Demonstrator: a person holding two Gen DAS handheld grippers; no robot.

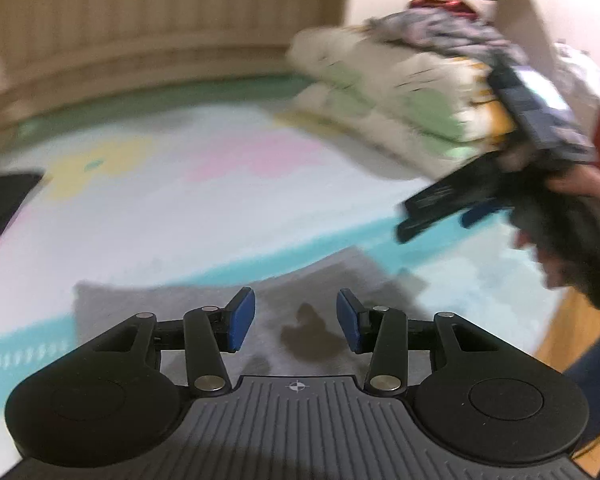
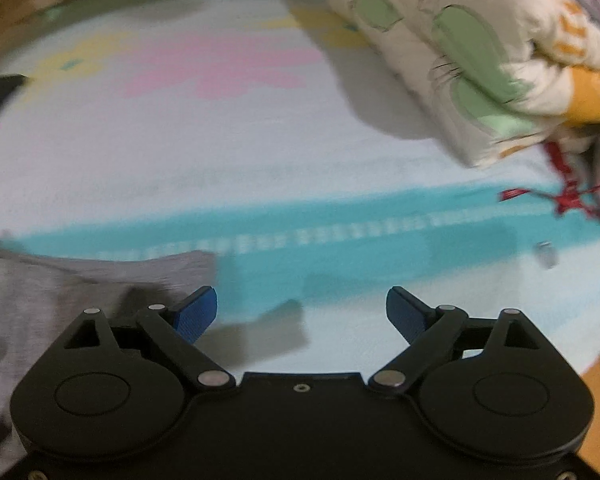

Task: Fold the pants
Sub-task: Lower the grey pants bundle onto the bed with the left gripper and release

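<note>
Grey pants (image 1: 148,304) lie folded and flat on the pastel mat (image 1: 220,208), right under my left gripper (image 1: 296,320), which is open and empty above them. In the right wrist view the pants (image 2: 60,280) lie at the lower left. My right gripper (image 2: 302,312) is open and empty, hovering over the teal stripe of the mat (image 2: 340,248) just right of the pants' edge. The right gripper also shows blurred at the right of the left wrist view (image 1: 452,208), held in a hand.
A folded cream quilt with green and orange patches (image 1: 400,100) (image 2: 480,60) is stacked at the back right with patterned clothes (image 1: 440,28) on top. A dark flat object (image 1: 4,200) lies at the left. A red tag (image 2: 564,196) lies at right. A wooden wall (image 1: 140,20) stands behind.
</note>
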